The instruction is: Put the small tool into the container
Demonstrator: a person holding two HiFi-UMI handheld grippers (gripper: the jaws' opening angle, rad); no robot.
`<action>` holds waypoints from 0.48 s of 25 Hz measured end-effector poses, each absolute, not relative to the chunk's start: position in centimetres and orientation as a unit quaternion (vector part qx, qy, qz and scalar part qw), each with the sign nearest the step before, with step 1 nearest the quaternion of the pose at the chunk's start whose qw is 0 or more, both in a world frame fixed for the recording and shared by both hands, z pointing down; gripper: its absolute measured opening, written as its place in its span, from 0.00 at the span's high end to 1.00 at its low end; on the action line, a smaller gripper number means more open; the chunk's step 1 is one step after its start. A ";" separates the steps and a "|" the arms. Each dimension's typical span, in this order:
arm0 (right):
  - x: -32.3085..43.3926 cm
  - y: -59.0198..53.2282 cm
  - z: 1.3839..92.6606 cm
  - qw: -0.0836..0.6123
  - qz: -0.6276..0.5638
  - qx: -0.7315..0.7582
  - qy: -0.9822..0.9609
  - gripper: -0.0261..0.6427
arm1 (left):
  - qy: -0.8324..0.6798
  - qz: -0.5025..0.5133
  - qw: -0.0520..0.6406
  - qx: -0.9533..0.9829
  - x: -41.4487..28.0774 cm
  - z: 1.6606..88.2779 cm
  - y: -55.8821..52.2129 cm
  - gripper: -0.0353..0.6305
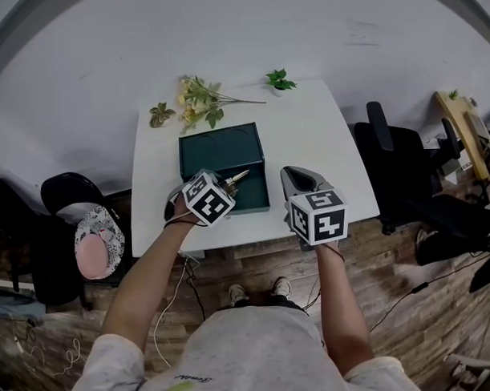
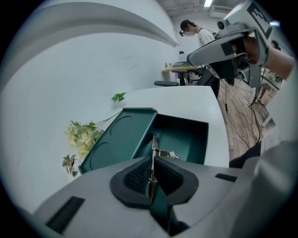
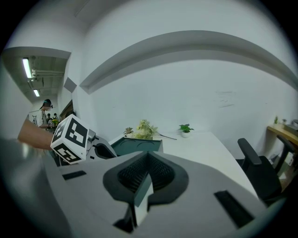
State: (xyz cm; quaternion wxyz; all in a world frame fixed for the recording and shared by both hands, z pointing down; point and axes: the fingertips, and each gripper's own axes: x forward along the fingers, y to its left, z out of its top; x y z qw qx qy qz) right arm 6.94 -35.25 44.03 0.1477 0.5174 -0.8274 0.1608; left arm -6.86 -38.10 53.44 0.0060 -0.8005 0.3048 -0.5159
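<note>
A dark green container lies open on the white table (image 1: 315,140); its lid (image 1: 219,150) lies flat at the back and its tray (image 1: 257,192) at the front. My left gripper (image 1: 228,183) hangs over the tray's near left corner, shut on the small metal tool (image 1: 239,176). In the left gripper view the tool (image 2: 160,152) sticks out from between the pads (image 2: 139,176), above the tray (image 2: 186,137). My right gripper (image 1: 296,178) hovers just right of the container, shut with nothing in it; its pads (image 3: 160,172) meet.
Artificial flowers (image 1: 197,98), a leafy sprig (image 1: 159,114) and a small potted plant (image 1: 279,81) line the table's back edge. A black office chair (image 1: 404,157) stands to the right, and a stool with a pink item (image 1: 94,236) to the left. People stand far off in the room.
</note>
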 end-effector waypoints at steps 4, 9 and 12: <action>6.9 -35.2 44.2 0.150 0.162 0.511 -0.831 0.96 | 0.299 -0.513 -0.020 -0.804 -6.8 54.1 -37.3 0.90; 6.3 -35.5 44.5 0.150 0.164 0.503 -0.835 0.96 | 0.295 -0.511 -0.024 -0.807 -6.7 54.6 -37.0 0.88; 6.1 -35.3 44.7 0.152 0.165 0.499 -0.837 0.96 | 0.292 -0.507 -0.032 -0.810 -6.4 54.8 -36.5 0.88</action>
